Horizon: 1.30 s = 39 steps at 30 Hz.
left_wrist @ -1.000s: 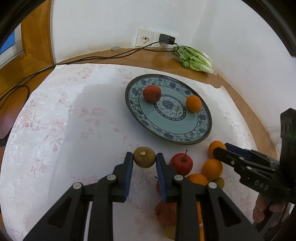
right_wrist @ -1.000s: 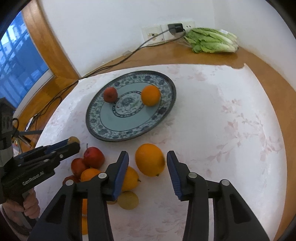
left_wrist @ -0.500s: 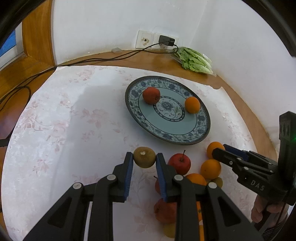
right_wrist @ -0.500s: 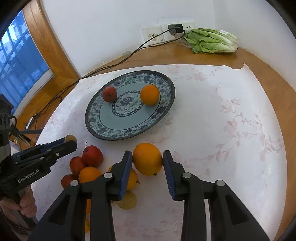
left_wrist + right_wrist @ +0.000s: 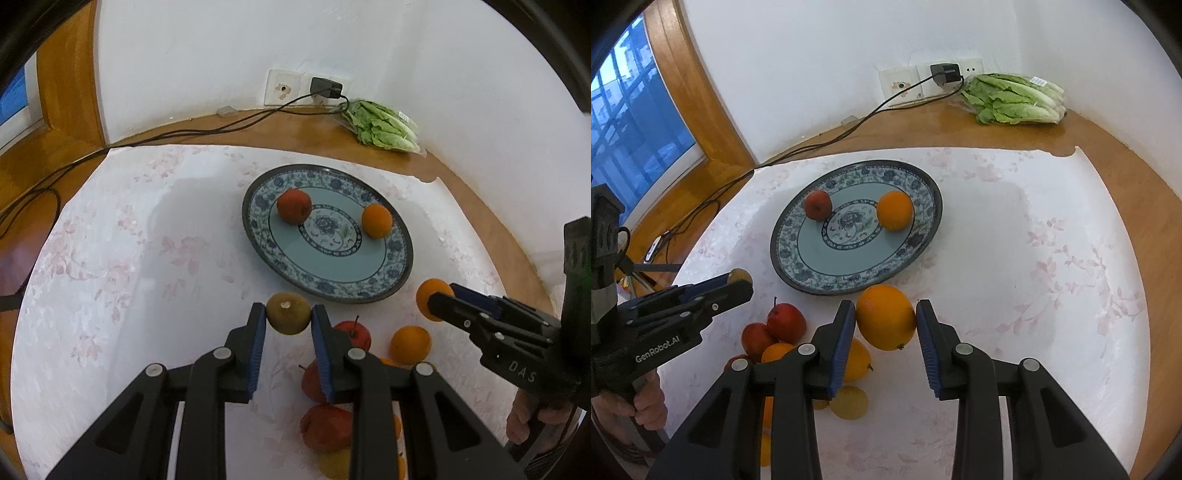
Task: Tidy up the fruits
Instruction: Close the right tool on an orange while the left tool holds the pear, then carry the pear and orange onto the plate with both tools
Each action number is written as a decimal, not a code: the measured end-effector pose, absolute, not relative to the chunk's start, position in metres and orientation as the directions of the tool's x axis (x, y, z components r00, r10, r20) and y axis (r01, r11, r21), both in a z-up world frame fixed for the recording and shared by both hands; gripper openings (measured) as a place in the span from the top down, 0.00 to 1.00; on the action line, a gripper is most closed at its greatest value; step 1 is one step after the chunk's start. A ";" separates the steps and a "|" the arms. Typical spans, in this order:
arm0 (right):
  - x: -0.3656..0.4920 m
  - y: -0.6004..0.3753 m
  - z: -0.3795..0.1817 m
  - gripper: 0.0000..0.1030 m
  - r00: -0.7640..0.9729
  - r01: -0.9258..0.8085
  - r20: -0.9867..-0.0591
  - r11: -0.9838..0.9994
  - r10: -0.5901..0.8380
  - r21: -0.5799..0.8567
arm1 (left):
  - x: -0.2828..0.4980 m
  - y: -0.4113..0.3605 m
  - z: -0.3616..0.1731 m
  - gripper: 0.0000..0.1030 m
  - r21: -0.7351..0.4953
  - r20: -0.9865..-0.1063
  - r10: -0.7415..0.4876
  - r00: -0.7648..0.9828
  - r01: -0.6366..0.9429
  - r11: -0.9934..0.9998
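Since a second ago the right gripper (image 5: 885, 325) has drawn its pads in from either side of the orange (image 5: 885, 316) until they press its flanks; the left gripper (image 5: 288, 320) has not changed, clamped on the kiwi (image 5: 288, 313) as before. Both fruits look lifted just clear of the cloth (image 5: 110, 280), each held at the fingertips.

The plate (image 5: 399, 273) lies straight ahead of both grippers and a little beyond them, its near rim just past the held fruit. The orange seems the nearer to that rim, so the right hand likely has the shorter carry. A peach (image 5: 294, 205) and a smaller orange (image 5: 376, 220) already sit on the plate, well apart, with bare glaze between and in front of them.

Loose apples (image 5: 786, 322) and oranges wait in a heap on the cloth beneath the grippers. The table is wood, in a white corner, with lettuce (image 5: 1012, 98) and a wall socket (image 5: 905, 81) behind
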State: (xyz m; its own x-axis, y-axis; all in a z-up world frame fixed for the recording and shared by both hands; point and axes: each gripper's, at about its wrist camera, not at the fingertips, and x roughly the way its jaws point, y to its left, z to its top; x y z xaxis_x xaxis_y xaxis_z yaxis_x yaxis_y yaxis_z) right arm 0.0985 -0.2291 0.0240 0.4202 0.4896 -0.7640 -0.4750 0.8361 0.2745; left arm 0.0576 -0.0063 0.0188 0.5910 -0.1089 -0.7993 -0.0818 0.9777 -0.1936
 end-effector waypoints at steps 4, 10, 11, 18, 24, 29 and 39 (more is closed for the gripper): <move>0.103 -0.227 0.028 0.66 0.426 -0.477 -0.757 0.834 0.496 0.278 | 0.065 -0.009 0.022 0.74 -0.186 -0.797 -0.107 0.595 -0.073 0.980; 0.109 -0.224 0.035 0.66 0.442 -0.484 -0.745 0.832 0.500 0.271 | 0.079 -0.013 0.022 0.74 -0.182 -0.797 -0.112 0.593 -0.059 0.982; 0.111 -0.223 0.036 0.66 0.443 -0.486 -0.744 0.831 0.500 0.270 | 0.081 -0.014 0.021 0.74 -0.183 -0.797 -0.115 0.592 -0.055 0.982; 0.120 -0.214 0.035 0.66 0.439 -0.502 -0.742 0.823 0.507 0.265 | 0.097 -0.021 0.018 0.74 -0.170 -0.797 -0.118 0.592 -0.032 0.985; 0.129 -0.202 0.033 0.66 0.442 -0.520 -0.737 0.815 0.512 0.255 | 0.109 -0.023 0.016 0.75 -0.162 -0.796 -0.114 0.594 -0.028 0.986; 0.137 -0.198 0.027 0.66 0.443 -0.521 -0.739 0.817 0.508 0.249 | 0.121 -0.023 0.009 0.74 -0.156 -0.801 -0.108 0.589 -0.031 0.987; 0.149 -0.195 0.011 0.66 0.445 -0.515 -0.747 0.824 0.494 0.237 | 0.137 -0.024 -0.004 0.74 -0.153 -0.803 -0.106 0.586 -0.031 0.988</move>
State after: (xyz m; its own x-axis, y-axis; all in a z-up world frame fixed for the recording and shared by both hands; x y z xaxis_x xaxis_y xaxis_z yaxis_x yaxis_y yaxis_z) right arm 0.1490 -0.1954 0.0107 0.4449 0.4935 -0.7473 -0.5151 0.8236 0.2373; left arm 0.1370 -0.0241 -0.0036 0.5858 -0.1063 -0.8035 -0.0305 0.9878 -0.1530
